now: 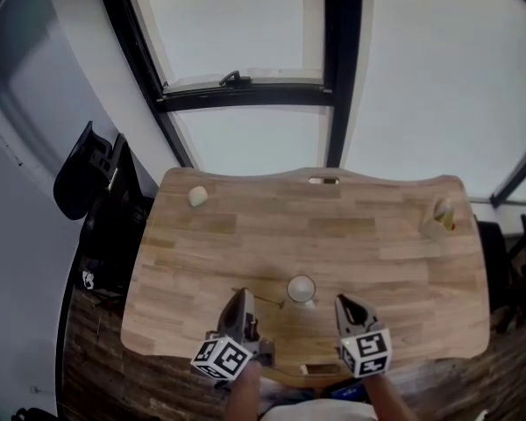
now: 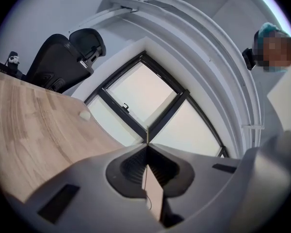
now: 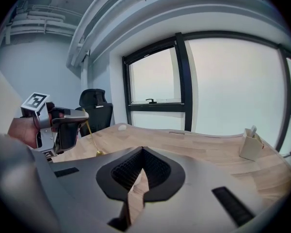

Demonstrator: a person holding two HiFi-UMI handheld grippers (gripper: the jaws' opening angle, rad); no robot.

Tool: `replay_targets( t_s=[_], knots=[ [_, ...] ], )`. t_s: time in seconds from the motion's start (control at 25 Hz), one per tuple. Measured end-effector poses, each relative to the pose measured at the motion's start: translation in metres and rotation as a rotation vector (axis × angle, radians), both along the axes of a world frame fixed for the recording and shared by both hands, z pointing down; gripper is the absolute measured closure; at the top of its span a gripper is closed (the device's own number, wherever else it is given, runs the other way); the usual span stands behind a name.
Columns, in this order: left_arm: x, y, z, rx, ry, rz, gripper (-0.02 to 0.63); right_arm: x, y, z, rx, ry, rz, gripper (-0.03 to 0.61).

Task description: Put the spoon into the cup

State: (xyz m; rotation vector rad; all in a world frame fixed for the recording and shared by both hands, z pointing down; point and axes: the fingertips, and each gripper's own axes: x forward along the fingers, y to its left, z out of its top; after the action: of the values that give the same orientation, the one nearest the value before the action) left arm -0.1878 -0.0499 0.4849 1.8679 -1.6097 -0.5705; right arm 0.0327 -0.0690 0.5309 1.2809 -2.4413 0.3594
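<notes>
Left gripper (image 1: 242, 298): jaws pinched on spoon (image 3: 99, 153) handle, bowl hanging. Right gripper (image 1: 344, 305): jaws together, empty. Recommended: centre bowl over cup (image 1: 301, 288), lower vertically before releasing.

— Where is there room on the surface (image 1: 377, 261)?

— Most of it is bare wood. The middle and far bands lie open, from a small pale lump (image 1: 197, 196) near the far left corner across to a pale holder (image 1: 438, 219) by the far right edge.

— And close in?

— The cup (image 1: 301, 288) stands upright near the front edge, between the left gripper (image 1: 243, 296) and the right gripper (image 1: 342, 303), apart from both. Its mouth is uncovered. The spoon (image 3: 89, 132), pinched in the left jaws, slants down on the cup's left side.

— Off the sides?

— A black chair (image 1: 92, 178) crowds the left edge; window frames (image 1: 333, 68) stand beyond the far edge.
</notes>
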Motion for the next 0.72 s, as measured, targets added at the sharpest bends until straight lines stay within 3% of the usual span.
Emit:
replay_targets(
  t_s=[0.72],
  knots=[
    [-0.004, -0.027, 0.01, -0.011, 0.029, -0.014, 0.614, 0.008, -0.02, 0.006, 0.007, -0.018, 0.041, 0.581]
  ],
)
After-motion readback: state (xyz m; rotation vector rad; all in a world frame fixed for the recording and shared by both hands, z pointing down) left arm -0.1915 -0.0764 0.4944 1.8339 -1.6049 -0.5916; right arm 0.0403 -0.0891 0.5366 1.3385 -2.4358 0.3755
